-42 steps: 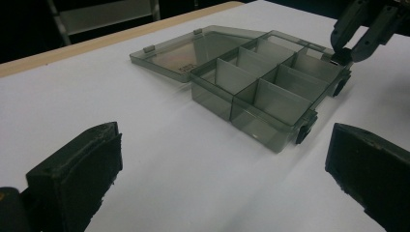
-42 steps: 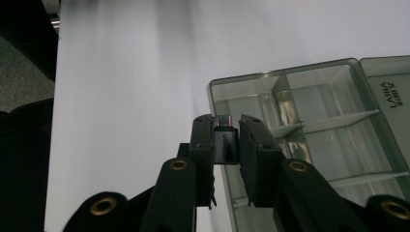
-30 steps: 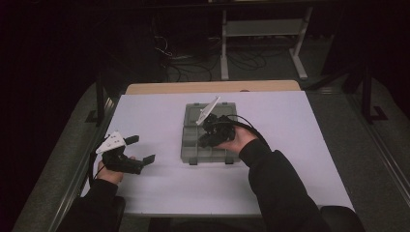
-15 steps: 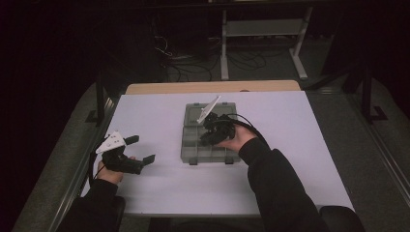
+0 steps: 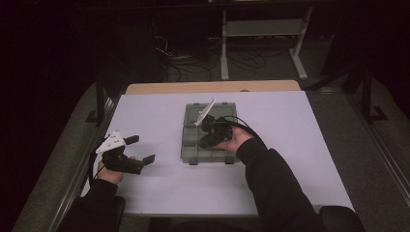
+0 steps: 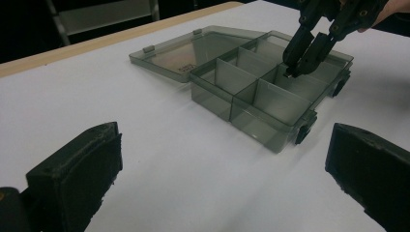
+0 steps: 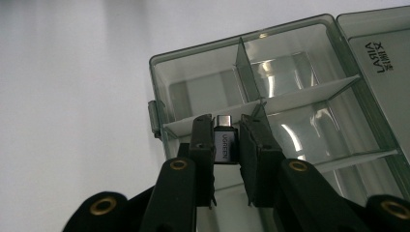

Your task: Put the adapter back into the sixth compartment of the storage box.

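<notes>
A smoky grey compartment box point(image 5: 191, 141) lies open mid-table, its lid point(image 5: 195, 113) folded back flat on the far side. My right gripper point(image 5: 205, 143) reaches down into a near compartment of the box point(image 7: 203, 92). It is shut on a small grey USB-C adapter point(image 7: 226, 143), plug end pointing away from the camera. From the left gripper view, the right gripper point(image 6: 295, 70) has its tips low inside the box point(image 6: 270, 99). My left gripper point(image 5: 141, 150) rests at the table's left, open with nothing between its jaws point(image 6: 222, 164), facing the box.
White table surface point(image 5: 300, 145) surrounds the box, with a wooden strip point(image 5: 212, 87) along the far edge. A metal rack point(image 5: 263, 29) and cables on the floor stand beyond the table. The other compartments point(image 7: 290, 72) look bare.
</notes>
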The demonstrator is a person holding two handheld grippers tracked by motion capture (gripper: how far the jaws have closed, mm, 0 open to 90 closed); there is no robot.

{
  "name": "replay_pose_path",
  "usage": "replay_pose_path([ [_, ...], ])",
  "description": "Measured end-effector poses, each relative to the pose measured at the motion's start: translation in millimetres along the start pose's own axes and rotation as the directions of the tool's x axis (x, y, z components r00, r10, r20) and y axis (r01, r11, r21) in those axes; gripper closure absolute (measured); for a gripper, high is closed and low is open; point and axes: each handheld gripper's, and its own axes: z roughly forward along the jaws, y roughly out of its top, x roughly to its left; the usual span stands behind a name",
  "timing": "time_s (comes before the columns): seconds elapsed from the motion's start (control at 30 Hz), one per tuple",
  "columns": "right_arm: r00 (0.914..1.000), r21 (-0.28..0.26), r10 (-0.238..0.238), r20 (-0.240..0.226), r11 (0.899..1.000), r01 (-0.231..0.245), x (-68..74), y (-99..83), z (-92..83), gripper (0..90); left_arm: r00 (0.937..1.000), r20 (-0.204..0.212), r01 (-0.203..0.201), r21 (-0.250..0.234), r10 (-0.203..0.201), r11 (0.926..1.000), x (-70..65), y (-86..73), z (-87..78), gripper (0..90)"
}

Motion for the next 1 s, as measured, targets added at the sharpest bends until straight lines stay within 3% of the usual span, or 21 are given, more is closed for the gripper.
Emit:
replay_pose_path([
  [0.7,0.9999,0.078,-0.008,-0.008,0.997,0.009,2.4,0.8,19.7,74.6,1.0000,0.001,-0.002,0.002,0.002,1.0000,0.0,0.0,0.1,0.0],
  [1.0,1.0000,0.068,0.004,-0.003,0.998,-0.004,1.1,0.1,15.6,68.0,1.0000,0.001,-0.001,0.001,0.001,1.0000,0.0,0.0,0.1,0.0],
])
